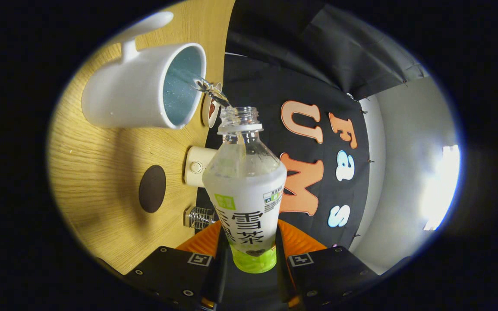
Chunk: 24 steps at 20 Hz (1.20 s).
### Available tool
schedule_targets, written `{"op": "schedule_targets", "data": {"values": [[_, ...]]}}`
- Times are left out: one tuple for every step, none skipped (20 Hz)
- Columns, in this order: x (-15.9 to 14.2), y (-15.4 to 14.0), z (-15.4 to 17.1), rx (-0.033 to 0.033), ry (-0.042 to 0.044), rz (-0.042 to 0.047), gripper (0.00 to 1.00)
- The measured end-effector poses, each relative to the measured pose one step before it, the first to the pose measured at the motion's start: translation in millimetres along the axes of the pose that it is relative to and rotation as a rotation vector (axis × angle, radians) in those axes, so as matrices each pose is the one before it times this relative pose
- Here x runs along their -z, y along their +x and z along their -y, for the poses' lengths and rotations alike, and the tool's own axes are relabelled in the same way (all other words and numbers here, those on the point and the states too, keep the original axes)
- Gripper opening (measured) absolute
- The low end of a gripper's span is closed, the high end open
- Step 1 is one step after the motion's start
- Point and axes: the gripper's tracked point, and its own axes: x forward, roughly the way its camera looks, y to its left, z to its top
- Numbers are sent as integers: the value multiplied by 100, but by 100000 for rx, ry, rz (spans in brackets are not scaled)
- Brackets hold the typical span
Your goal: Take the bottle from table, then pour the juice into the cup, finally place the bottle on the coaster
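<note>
Pouring is under way — the claw [249, 259] grips the clear plastic white-labelled bottle [245, 190], tipped, its stream entering the white ceramic cup [137, 93]. The dark round coaster [152, 188] on the wooden bench [98, 172] awaits the bottle.

The base of the bottle [246, 190] is hidden between the fingers of the gripper [249, 255], which clamp it on both sides; how much liquid remains inside cannot be told through the label. At ten o'clock from the bottle's mouth, the cup [139, 93] hides its own far wall, and its fill level cannot be read. The small dish [210, 110] behind the cup's rim is mostly covered by the cup and the stream. The glass object [198, 217] at eight o'clock is half hidden by the bottle, its kind unclear.
</note>
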Motion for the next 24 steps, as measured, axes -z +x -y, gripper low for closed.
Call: {"op": "schedule_targets", "data": {"values": [[0,4,139,220,-142,-183,50],[9,94,-81,189,94,-165,50],[128,118,191,336,-182,-137,50],[3,52,130,450,-508,428,50],[69,117,174,437,-677,289,50],[3,20,81,177,-451,425,50],[-26,107,282,-6,-364,85,50],[-59,-6,152,82,-453,335,50],[-65,11,46,111,-629,127,50],[26,-86,-18,-411,-1234,396,50],[-3,125,310,615,-1400,465,50],[41,-29,228,158,-1144,462,50],[40,82,254,374,-1128,460,49],[106,22,285,506,-1144,363,49],[94,133,264,528,-958,296,50],[28,3,236,541,-608,222,50],[30,5,170,415,-626,331,50],[23,-88,20,136,-818,421,49],[-117,22,195,338,-1018,407,49],[-3,-75,209,321,-774,473,50],[-14,295,-2,-38,-529,506,50],[-67,14,88,151,-644,432,49],[-68,10,40,71,-734,782,50],[-124,2,118,195,-1032,524,50]]}}
